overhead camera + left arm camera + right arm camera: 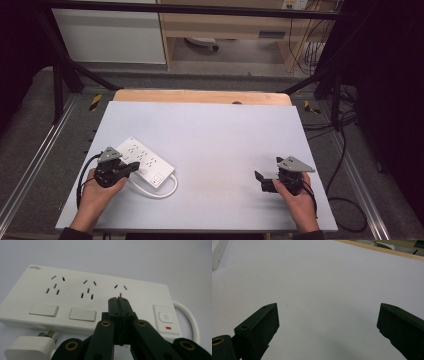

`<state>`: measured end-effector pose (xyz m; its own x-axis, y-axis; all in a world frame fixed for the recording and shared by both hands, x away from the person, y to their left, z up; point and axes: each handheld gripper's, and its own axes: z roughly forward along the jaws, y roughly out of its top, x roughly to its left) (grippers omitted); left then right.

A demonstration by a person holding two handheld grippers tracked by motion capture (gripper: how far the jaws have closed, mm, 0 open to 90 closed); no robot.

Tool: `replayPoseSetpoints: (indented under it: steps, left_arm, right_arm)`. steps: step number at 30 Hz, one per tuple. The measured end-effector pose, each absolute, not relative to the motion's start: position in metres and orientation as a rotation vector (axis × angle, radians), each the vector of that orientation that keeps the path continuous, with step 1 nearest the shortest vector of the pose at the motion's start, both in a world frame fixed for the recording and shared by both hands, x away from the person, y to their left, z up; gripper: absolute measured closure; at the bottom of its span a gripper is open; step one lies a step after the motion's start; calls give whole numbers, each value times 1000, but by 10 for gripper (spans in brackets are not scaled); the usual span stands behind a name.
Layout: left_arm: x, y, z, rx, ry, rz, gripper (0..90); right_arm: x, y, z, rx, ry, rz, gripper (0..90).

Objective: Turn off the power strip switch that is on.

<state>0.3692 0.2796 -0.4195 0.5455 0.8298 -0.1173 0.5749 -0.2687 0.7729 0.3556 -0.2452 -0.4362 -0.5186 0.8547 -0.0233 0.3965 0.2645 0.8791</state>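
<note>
Room: dark surroundings with a black frame around the work area, pale cabinets and a wooden desk unit behind, cables hanging at the far right.
Bench: a pale grey-blue sheet covers the top; a strip of bare wood shows along its far edge.
Power strip: white, lying flat on the left half of the bench, set at a slant with its near end toward the middle.
Sockets: in the left gripper view, three groups of slots run along the top face of the strip, with two blank rectangular covers below the first two groups.
Switch: a round power button on the strip's right end in the left gripper view, with a small red mark just beneath it.
Cord: white, looping out from the near end of the strip and curving back along the bench.
Plug: a white block with metal prongs, lying on the bench just beside the strip's front edge, at the lower left of the left gripper view.
Left gripper: held in the person's left hand at the strip's near left side; jaws pressed together with nothing between them, tips over the strip's top face near the third socket group.
Right gripper: held in the person's right hand on the right half of the bench, well apart from the strip; jaws spread wide over bare bench, pinching nothing.
</note>
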Motion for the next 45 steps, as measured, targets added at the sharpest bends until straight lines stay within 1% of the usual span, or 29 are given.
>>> replayPoseSetpoints:
  steps: [45]
  left_arm:
    - [376,273,-428,2010,1143,389,899]
  right_arm:
    - [356,-244,-437,1133,2044,1192,46]
